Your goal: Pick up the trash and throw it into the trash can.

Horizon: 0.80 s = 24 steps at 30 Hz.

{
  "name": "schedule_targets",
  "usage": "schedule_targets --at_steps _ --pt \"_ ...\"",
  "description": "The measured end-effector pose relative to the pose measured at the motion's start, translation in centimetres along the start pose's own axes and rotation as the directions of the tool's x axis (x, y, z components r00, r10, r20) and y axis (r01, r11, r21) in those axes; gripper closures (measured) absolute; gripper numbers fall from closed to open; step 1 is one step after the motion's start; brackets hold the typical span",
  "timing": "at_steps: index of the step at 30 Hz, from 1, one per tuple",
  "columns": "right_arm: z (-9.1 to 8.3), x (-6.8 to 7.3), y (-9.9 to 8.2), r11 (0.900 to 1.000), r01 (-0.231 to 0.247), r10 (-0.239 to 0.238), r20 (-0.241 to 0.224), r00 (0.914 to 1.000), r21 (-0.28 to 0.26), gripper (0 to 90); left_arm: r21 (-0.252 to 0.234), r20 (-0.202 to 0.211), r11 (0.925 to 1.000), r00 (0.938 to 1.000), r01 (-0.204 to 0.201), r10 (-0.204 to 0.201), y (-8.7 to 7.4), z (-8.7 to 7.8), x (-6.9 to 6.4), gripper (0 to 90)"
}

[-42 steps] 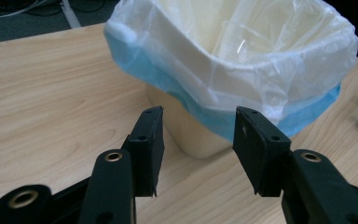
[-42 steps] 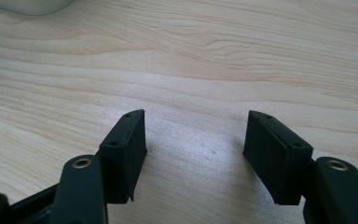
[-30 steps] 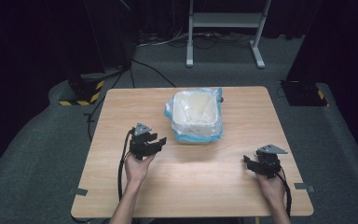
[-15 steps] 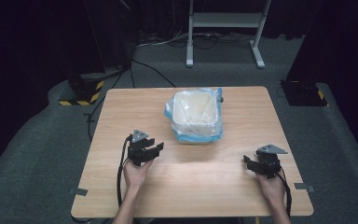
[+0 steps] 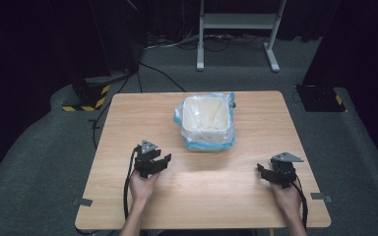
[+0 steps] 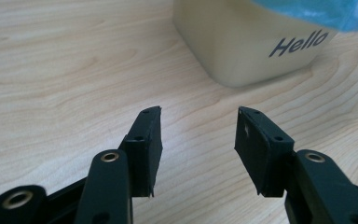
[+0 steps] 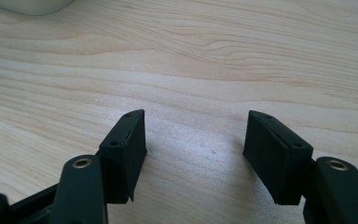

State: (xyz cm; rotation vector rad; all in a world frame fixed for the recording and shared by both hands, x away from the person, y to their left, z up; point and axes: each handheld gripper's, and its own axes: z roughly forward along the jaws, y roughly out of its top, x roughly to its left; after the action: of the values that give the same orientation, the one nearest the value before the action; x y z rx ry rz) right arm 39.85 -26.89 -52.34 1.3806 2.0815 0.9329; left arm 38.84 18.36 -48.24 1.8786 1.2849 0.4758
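- Cream bin (image 5: 206, 120) with blue bag liner (image 5: 229, 140) stands upright on wooden table (image 5: 128, 123), at table's middle toward far edge; "Hello" printed on its side in left gripper view (image 6: 247, 42).
- Bin interior looks empty, can't be sure; liner folds over rim and hangs down the outside, bunched at near side.
- Handling guess: light, stiff plastic walls, smooth and a bit slippery; liner thin, soft, likely to slide or tear if pinched alone.
- Best hold, judged: pinch rim wall with liner trapped against it, or take liner's loose bunched edge if the bag is what gets pulled.
- Left gripper (image 5: 153, 162) near of bin and to its left, close but apart, resting low on table; jaws spread wide, nothing between them, aimed toward bin's near corner (image 6: 198, 135).
- Right gripper (image 5: 274, 173) near of bin and well off to its right, by table's right edge; jaws apart, nothing held, bare wood between them (image 7: 193, 140).
- Beyond the bin, off the table: metal stand (image 5: 236, 34) on grey floor, cables, yellow-black striped base (image 5: 86, 101) left of bin.
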Motion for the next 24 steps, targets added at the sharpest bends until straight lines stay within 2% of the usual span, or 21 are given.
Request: schedule_targets --at_steps 3,8,14,18,24 --pt "0.0 0.0 0.0 1.0 0.001 -0.001 -0.001 1.0 -0.001 38.2 0.017 -0.015 0.9998 0.9999 0.002 -0.002 -0.4 0.1 0.2 50.2" --pt "0.0 0.0 0.0 1.0 0.001 -0.001 -0.001 1.0 -0.001 38.2 0.013 -0.035 0.9999 0.9993 0.01 -0.009 -1.0 0.0 0.6 49.9" --pt "0.0 0.0 0.0 1.0 0.002 -0.002 -0.001 1.0 -0.001 38.2 0.011 -0.037 0.9994 0.9988 0.033 -0.033 -1.7 0.1 1.1 49.6" --pt "0.0 0.0 0.0 1.0 0.002 -0.002 -0.001 1.0 -0.001 38.2 0.028 -0.064 0.9996 0.9979 0.01 -0.008 -1.8 0.4 1.0 48.5" --pt "0.0 0.0 0.0 1.0 0.0 0.0 0.0 1.0 0.0 38.2 0.043 -0.082 0.9991 0.9967 0.003 0.0 -1.9 1.0 1.1 48.0"
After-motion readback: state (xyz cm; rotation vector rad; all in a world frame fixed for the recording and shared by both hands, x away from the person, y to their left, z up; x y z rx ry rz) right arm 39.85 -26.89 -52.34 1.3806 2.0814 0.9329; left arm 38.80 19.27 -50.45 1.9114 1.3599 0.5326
